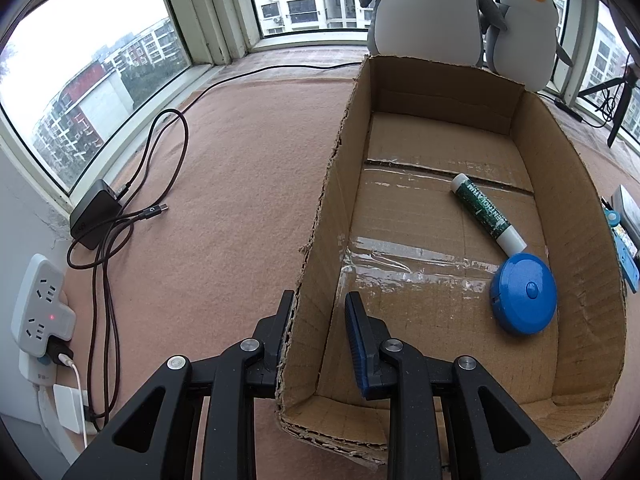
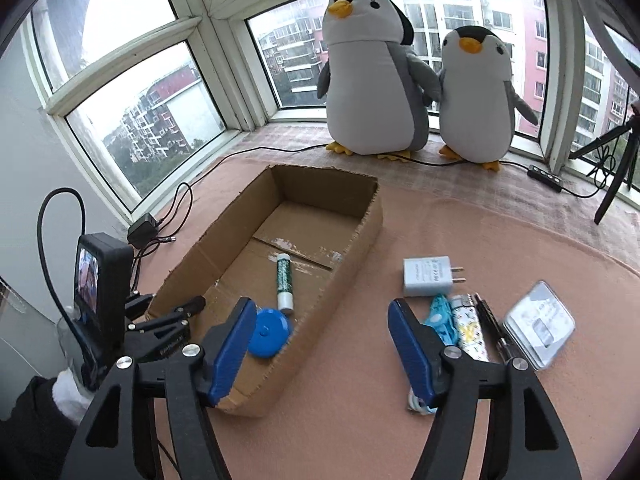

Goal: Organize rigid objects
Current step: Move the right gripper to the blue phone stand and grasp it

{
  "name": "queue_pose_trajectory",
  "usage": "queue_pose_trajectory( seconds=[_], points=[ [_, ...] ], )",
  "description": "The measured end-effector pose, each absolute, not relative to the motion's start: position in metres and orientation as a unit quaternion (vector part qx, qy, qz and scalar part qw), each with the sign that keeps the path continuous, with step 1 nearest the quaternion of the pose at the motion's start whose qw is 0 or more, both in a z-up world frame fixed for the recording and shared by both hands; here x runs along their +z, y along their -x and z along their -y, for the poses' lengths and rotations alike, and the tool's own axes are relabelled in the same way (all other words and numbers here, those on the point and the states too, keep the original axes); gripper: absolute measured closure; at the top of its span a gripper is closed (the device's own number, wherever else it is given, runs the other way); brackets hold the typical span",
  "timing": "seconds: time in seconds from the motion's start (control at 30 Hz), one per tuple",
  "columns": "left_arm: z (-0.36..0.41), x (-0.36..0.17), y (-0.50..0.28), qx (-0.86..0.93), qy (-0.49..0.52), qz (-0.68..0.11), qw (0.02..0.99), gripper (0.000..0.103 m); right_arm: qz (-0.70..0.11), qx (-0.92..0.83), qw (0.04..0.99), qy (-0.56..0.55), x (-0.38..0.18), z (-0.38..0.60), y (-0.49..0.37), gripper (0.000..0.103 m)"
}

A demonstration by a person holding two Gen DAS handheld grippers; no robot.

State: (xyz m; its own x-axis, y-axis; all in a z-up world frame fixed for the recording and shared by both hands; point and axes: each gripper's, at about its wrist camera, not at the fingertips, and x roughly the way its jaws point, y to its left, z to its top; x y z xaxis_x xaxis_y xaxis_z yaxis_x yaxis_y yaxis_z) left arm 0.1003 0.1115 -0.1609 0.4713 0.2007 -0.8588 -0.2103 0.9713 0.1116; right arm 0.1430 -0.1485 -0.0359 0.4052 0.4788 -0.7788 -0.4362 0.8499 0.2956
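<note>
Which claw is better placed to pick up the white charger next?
The right claw, probably. It is open and empty, beside the white charger. The left claw is shut on the cardboard box wall, steadying it.

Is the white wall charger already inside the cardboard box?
No. The white charger lies on the pink mat to the right of the cardboard box, which holds only the green tube and blue round case.

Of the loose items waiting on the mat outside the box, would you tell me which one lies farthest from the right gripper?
The white plug charger: it lies apart, behind the row of light blue item, patterned lighter and clear case.
</note>
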Motion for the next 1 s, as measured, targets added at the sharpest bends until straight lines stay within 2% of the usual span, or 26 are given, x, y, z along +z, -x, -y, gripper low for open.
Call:
queue_pose_trajectory(
  seconds=[0.27, 0.67, 0.87, 1.0],
  points=[
    [-0.111, -0.161, -0.1, 0.122, 0.005, -0.498, 0.858, 0.077, -0.514, 0.259, 0.818, 0.014, -0.057, 0.188, -0.151, 0.036],
    [-0.112, -0.161, -0.1, 0.122, 0.006, -0.498, 0.859, 0.077, -0.558, 0.273, 0.782, 0.059, -0.093, 0.172, -0.17, 0.038],
    [-0.112, -0.161, -0.1, 0.122, 0.006, -0.498, 0.859, 0.077, -0.573, 0.269, 0.772, 0.057, -0.103, 0.172, -0.183, 0.039],
    [-0.112, -0.161, -0.1, 0.121, 0.006, -0.498, 0.859, 0.077, -0.578, 0.266, 0.769, 0.059, -0.105, 0.17, -0.189, 0.045]
  ],
)
